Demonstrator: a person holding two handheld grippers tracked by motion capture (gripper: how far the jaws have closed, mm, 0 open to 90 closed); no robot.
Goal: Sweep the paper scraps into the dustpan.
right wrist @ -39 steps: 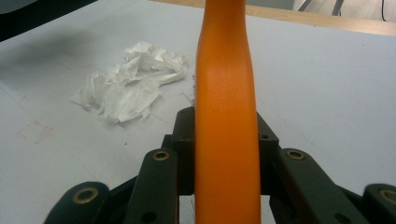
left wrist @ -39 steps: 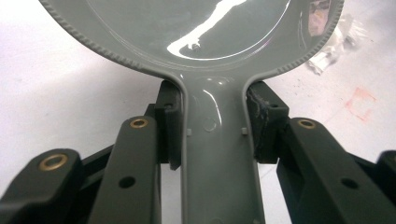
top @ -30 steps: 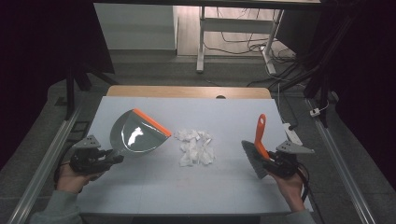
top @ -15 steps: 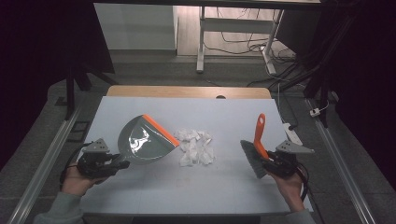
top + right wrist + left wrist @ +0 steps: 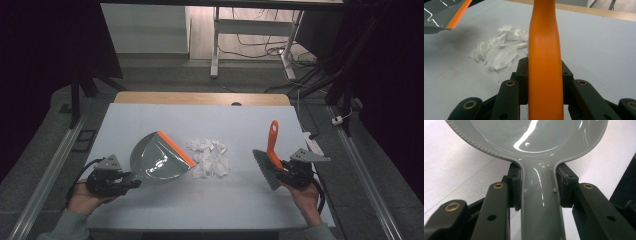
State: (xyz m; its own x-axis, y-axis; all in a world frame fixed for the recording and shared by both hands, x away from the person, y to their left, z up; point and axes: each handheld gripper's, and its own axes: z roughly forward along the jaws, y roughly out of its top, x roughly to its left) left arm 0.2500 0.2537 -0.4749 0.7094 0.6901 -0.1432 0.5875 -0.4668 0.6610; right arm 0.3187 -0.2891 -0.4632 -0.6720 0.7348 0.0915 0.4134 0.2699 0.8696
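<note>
A grey dustpan (image 5: 159,162) with an orange front lip lies tilted low over the white table, its lip toward a heap of crumpled white paper scraps (image 5: 210,156). My left gripper (image 5: 124,181) is shut on the dustpan's grey handle (image 5: 541,202), both pads pressed against its sides. At the right, my right gripper (image 5: 281,170) is shut on the orange handle (image 5: 545,62) of a hand brush (image 5: 267,159), whose dark bristle head points down-left toward the table. The paper scraps (image 5: 499,51) lie between the dustpan lip (image 5: 457,15) and the brush.
The white tabletop (image 5: 150,120) has a wooden strip (image 5: 200,98) along its far edge. Metal rails run along both sides of the table. A white frame leg (image 5: 215,45) and loose cables stand on the floor beyond. A white power strip (image 5: 312,145) lies at the right table edge.
The dustpan has swung down from a steep, raised tilt to lie low near the table, and shifted right toward the paper scraps. The brush and right hand have stayed put.
</note>
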